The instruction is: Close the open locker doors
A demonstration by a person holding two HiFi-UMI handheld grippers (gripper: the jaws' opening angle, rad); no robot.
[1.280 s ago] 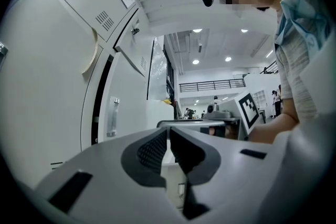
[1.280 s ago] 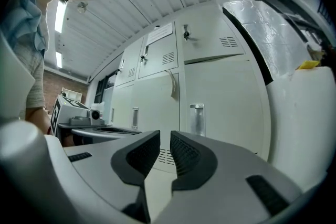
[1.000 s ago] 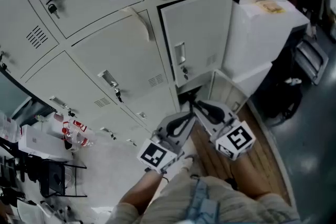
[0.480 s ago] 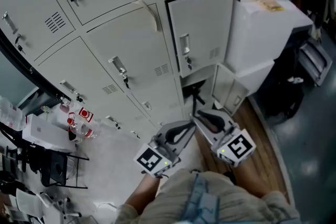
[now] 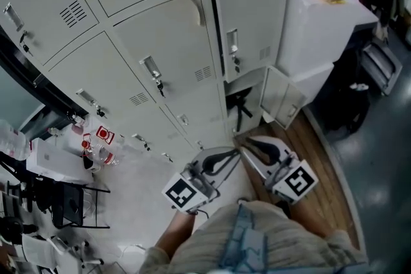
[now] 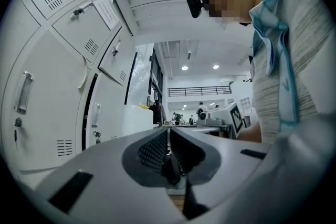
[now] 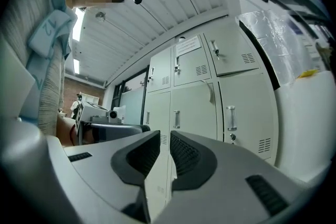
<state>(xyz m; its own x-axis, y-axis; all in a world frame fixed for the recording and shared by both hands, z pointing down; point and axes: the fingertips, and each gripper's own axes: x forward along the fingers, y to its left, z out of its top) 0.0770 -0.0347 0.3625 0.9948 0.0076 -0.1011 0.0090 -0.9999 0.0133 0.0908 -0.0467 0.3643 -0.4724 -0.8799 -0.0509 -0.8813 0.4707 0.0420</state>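
— Spotted only one door [image 5: 280, 97] hanging open: bottom locker, right-hand column, swung out toward the white cabinet [image 5: 324, 16], leaving the compartment [image 5: 236, 94] beside it exposed.

— Agreed. Carrying nothing, either: left gripper [image 5: 230, 154] pinched fully together, right gripper [image 5: 252, 142] closed down to a thin slit with nothing in it. Hovering low with both, seemingly clear of that door.

— So probably a push with closed tips rather than a grab. Could skid off the smooth painted face if pressed at a slant.

— Could also land too near the hinge and get little swing. Or stop short and leave it ajar, unlatched.

— Worth minding the black thing [image 5: 241, 115] standing in the mouth of the compartment. Cannot tell what it is. Might catch the door's edge and block the closing.

— And too hard a shove: likely to slam and bounce back out.

— Better to press near the free edge, then, and follow through until flush.

— Should also check the locker above [image 5: 247, 29]. Shows a dark line down its left edge. Cannot say whether shut flush or cracked open.

— Easy to overlook, and so leave the job half done.
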